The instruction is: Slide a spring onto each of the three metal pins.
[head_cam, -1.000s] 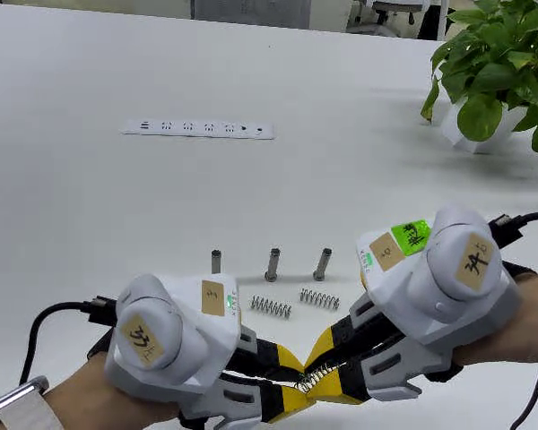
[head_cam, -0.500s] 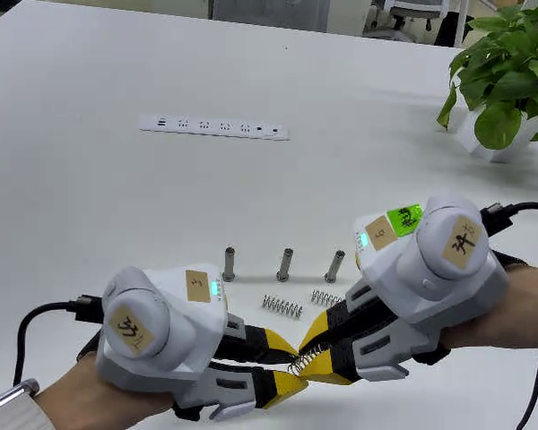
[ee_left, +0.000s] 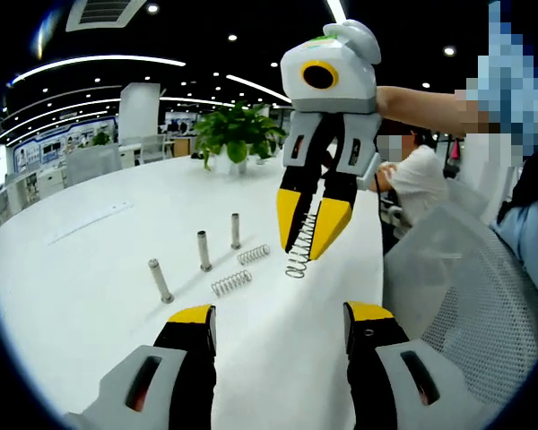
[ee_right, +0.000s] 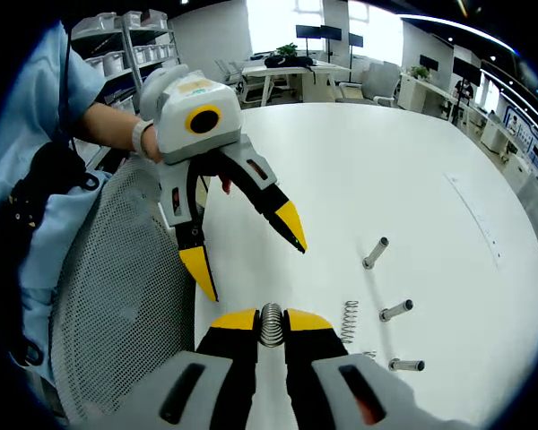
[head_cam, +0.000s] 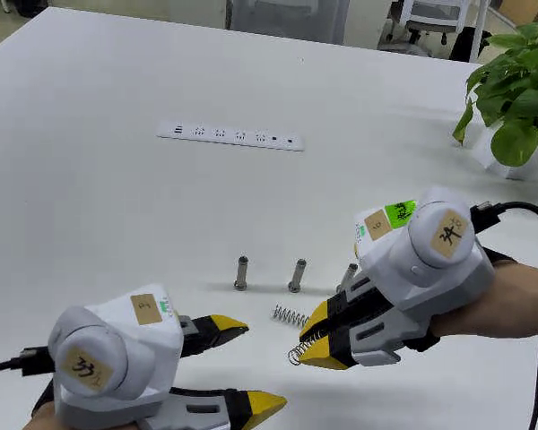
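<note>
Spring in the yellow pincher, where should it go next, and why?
Probably, the right gripper should carry its spring over the nearest metal pin and line it up with the pin's top. Its jaws are shut on the spring, the left gripper is open and apart from it, and that pin stands upright with nothing on it.

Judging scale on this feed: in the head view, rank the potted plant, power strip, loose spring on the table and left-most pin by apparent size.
1. potted plant, cropped by the frame.
2. power strip.
3. loose spring and left-most pin: look alike, not ranked.
</note>
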A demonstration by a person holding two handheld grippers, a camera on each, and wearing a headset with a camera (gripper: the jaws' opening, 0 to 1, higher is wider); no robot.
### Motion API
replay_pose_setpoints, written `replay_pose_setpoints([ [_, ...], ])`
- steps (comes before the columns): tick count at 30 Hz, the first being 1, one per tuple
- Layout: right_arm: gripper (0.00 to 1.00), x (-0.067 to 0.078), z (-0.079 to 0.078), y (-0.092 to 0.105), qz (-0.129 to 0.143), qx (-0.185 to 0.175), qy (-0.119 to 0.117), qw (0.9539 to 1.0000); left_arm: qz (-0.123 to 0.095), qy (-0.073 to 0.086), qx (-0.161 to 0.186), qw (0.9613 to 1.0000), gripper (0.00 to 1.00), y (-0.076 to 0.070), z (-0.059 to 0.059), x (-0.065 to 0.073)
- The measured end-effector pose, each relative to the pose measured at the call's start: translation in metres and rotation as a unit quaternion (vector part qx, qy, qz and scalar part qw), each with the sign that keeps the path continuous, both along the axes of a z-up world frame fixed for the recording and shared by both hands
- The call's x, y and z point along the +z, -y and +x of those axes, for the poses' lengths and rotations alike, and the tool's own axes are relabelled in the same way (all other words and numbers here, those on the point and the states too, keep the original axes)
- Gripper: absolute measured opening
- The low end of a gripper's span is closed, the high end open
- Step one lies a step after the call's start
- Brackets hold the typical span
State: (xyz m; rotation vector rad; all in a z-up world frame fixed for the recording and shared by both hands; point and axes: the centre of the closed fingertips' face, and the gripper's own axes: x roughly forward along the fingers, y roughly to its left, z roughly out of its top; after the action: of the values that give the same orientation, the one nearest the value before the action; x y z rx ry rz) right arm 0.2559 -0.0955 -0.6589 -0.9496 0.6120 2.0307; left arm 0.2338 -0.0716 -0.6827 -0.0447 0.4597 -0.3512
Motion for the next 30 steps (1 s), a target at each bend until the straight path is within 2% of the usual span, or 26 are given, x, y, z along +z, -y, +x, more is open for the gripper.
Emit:
replay_pose_setpoints([
  [3, 0.12, -0.001, 0.005, -0.005, 0.002, -0.002, 0.004, 1.0, -0.001, 0.005, 0.034, 0.9994, 0.7, -0.009, 0.0, 0.003],
  [4, 0.12, -0.001, 0.007, -0.007, 0.004, -0.002, 0.007, 1.0, 0.001, 0.011, 0.045, 0.9989, 0.73, -0.013, 0.0, 0.005],
  [6, 0.12, -0.001, 0.009, -0.01, 0.007, 0.0, 0.012, 0.9999, 0.006, 0.013, 0.065, 0.9978, 0.79, -0.023, -0.002, 0.005],
  [7, 0.12, 0.0, 0.01, -0.013, 0.011, 0.002, 0.015, 0.9998, 0.01, 0.017, 0.086, 0.9961, 0.82, -0.029, 0.0, 0.006],
  [9, 0.12, 0.002, 0.013, -0.018, 0.015, 0.006, 0.022, 0.9996, 0.018, 0.028, 0.107, 0.9937, 0.89, -0.039, -0.002, 0.008],
  [12, 0.12, 0.003, 0.016, -0.023, 0.017, 0.015, 0.034, 0.9992, 0.026, 0.026, 0.127, 0.9912, 0.93, -0.046, -0.003, 0.007],
  [14, 0.12, 0.005, 0.018, -0.028, 0.013, 0.026, 0.045, 0.9986, 0.021, 0.027, 0.142, 0.9892, 0.96, -0.051, -0.005, 0.006],
  [19, 0.12, 0.007, 0.028, -0.04, 0.007, 0.049, 0.072, 0.9962, 0.021, 0.02, 0.146, 0.9889, 1.0, -0.053, -0.008, 0.002],
  [22, 0.12, 0.01, 0.034, -0.05, 0.009, 0.062, 0.091, 0.9939, 0.02, 0.024, 0.146, 0.9888, 1.0, -0.053, -0.007, 0.004],
  [26, 0.12, 0.013, 0.047, -0.068, 0.009, 0.087, 0.126, 0.9881, 0.022, 0.019, 0.151, 0.9881, 1.0, -0.057, -0.008, 0.001],
  [30, 0.12, 0.018, 0.05, -0.081, 0.003, 0.111, 0.145, 0.9831, 0.022, 0.021, 0.155, 0.9875, 1.0, -0.058, -0.007, 0.002],
])
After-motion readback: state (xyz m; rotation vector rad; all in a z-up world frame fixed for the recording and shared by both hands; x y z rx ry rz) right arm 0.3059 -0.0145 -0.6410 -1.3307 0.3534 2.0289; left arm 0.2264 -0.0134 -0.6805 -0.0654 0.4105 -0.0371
